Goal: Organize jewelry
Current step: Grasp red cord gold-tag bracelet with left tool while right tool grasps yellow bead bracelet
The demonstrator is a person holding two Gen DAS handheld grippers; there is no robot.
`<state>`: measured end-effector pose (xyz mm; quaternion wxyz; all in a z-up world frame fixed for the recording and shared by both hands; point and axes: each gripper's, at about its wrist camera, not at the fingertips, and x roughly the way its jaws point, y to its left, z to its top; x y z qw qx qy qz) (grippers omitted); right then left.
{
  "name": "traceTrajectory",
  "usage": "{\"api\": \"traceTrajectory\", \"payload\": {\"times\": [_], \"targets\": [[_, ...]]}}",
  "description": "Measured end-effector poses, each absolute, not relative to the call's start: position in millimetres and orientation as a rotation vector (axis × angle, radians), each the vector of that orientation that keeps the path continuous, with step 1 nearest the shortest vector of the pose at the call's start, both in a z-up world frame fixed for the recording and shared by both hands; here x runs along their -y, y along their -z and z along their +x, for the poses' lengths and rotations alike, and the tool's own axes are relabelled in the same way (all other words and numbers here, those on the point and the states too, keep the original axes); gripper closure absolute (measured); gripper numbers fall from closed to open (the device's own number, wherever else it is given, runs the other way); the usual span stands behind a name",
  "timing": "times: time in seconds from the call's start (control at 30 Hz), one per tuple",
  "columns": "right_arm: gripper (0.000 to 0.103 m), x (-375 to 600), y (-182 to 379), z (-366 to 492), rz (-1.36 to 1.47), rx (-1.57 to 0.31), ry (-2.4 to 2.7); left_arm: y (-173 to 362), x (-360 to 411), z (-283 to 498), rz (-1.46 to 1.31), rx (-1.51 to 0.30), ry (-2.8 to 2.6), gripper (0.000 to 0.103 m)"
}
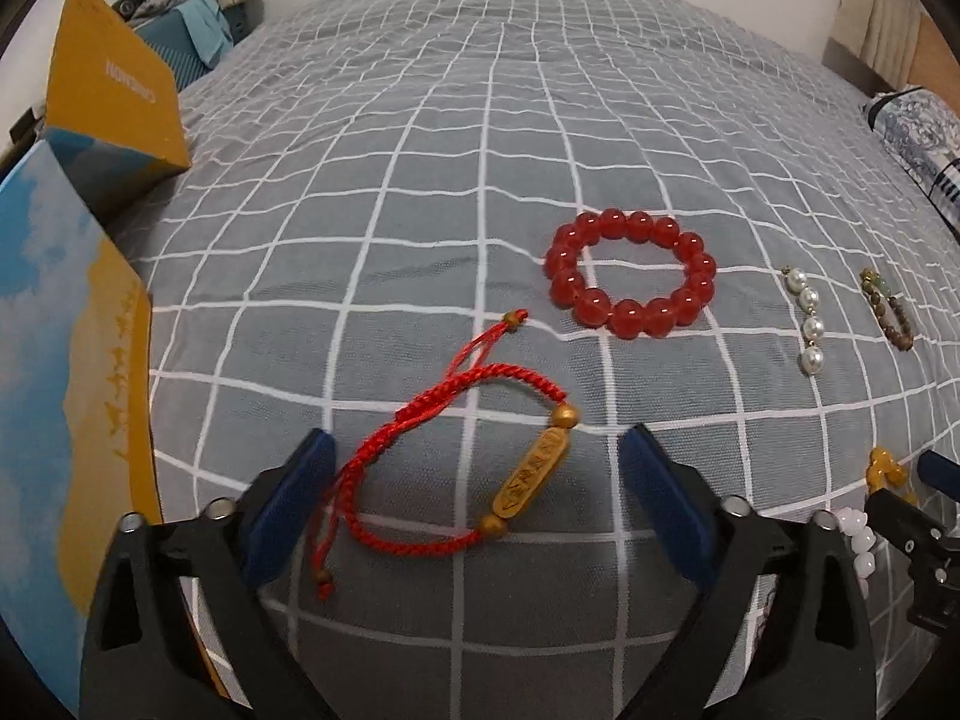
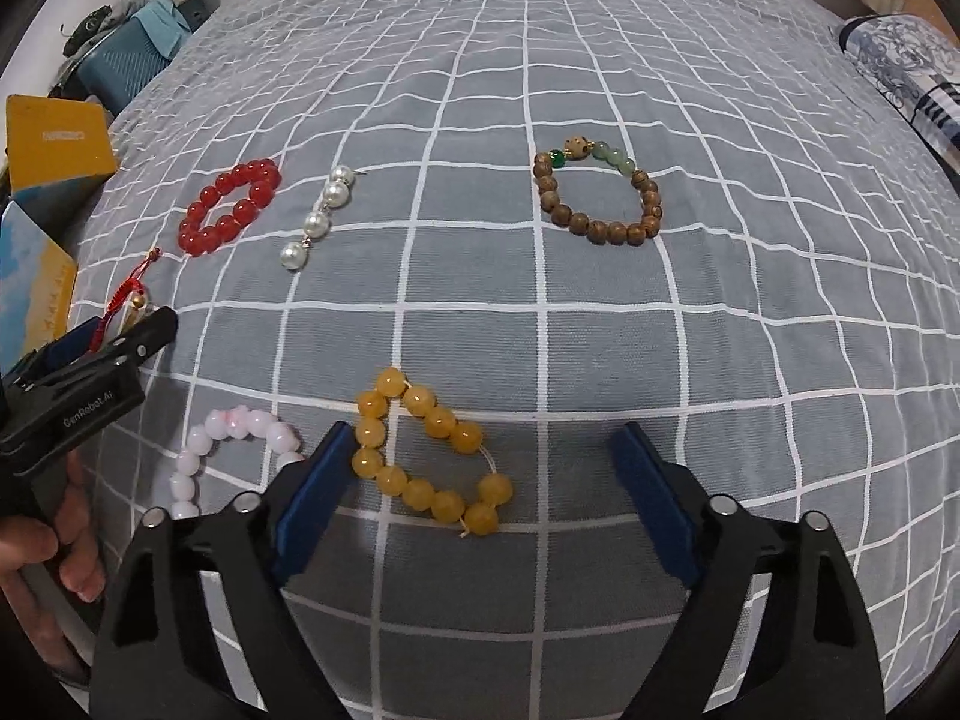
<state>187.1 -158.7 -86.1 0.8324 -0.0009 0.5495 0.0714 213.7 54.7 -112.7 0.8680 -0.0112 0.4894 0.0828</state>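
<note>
Two grippers, fingers spread, grasping nothing: left gripper [image 1: 477,480] straddles red cord bracelet [image 1: 456,468], its plaque lying diagonal; right gripper [image 2: 480,480] straddles yellow bead bracelet [image 2: 429,462].

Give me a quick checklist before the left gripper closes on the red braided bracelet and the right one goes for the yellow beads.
1. Left gripper open: ok.
2. Red braided bracelet between its fingers: ok.
3. Right gripper open: ok.
4. Yellow bead bracelet between its fingers: ok, though it sits close to the left finger.
5. Pink bead bracelet apart from the yellow one: ok.
6. Box open to receive jewelry: cannot tell.
</note>
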Motion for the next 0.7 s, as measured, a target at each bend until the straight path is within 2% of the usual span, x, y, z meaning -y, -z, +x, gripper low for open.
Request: {"api": "traceTrajectory", "payload": {"times": [0.27,0.33,0.43,0.5,0.7], "targets": [[0.054,163,84,185,-0.032,-1.153,-0.110,107,-66,209,-0.051,-1.044,-0.210,0.051],[0.066,163,83,184,-0.037,-1.149,-0.103,106,-68,208,-0.056,-1.048,-0.213,0.057],[0.081,163,81,182,-0.051,-1.142,-0.093,104,-67,206,-0.055,-1.046,-0.215,0.073],[0.092,163,80,181,-0.059,-1.132,-0.085,102,-65,204,-0.054,-1.043,-0.198,0.094],[0.094,164,74,176,-0.051,-1.100,-0.084,97,-60,201,-0.039,-1.014,-0.180,0.097]]}}
